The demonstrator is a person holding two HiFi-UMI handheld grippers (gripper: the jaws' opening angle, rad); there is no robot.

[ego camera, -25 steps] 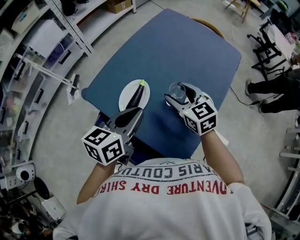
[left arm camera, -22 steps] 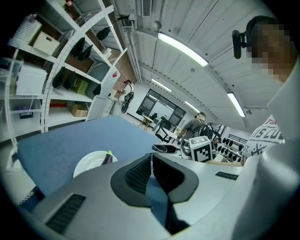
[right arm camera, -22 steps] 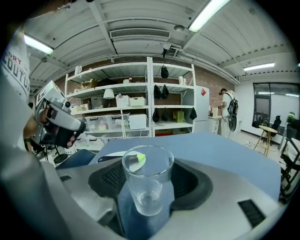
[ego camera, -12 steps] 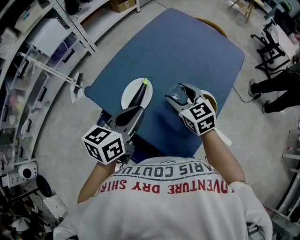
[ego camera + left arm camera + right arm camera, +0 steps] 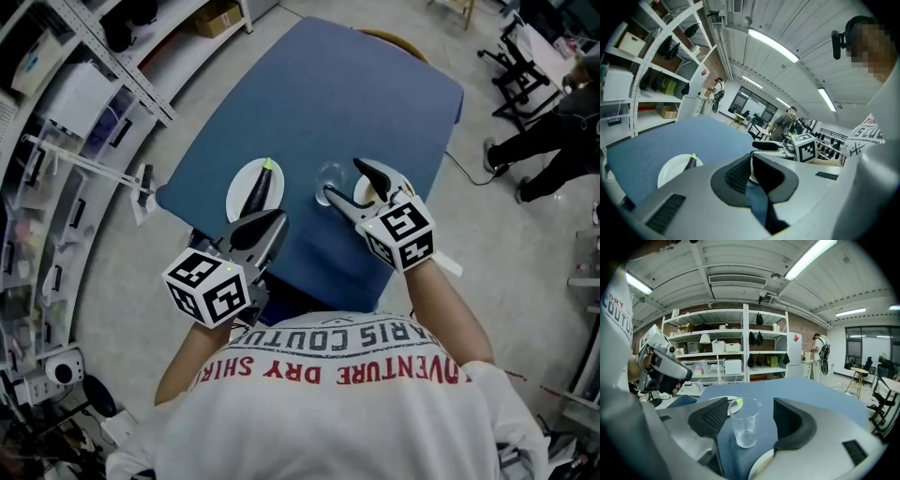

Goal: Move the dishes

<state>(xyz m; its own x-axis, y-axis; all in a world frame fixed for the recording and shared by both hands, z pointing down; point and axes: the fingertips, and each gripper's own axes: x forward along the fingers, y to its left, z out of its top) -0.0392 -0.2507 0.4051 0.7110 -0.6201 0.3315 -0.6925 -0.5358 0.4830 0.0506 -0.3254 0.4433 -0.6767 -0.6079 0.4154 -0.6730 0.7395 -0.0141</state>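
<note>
The right gripper (image 5: 750, 413) has its jaws spread wide. A clear glass (image 5: 744, 423) stands upright on the bench (image 5: 356, 84) between them, and neither pad is touching it. In the right gripper view the glass sits nearer the ribbed pad on the left of the frame than the one on the right. If the jaws close from there, they will likely push the glass sideways before both pads bear on it, and a light, empty glass could tip or skid. A pale plate (image 5: 761, 467) lies just under this gripper at the bench's lower edge, so a low approach could nudge it toward the drop.

The left gripper (image 5: 262, 230) has its jaws drawn together with nothing in them. It sits at the lower left of the head view, just short of a white plate (image 5: 239, 202). An eggplant (image 5: 258, 190) lies loose on that plate and would probably roll off if the plate were lifted at a tilt.

The bench top is a plain, matte blue cloth or mat, and the dishes sit in its lower half. Around it is a grey concrete floor, with shelving (image 5: 84, 94) along the left of the head view. The gripper views show white storage racks (image 5: 740, 348) and ceiling strip lights.
</note>
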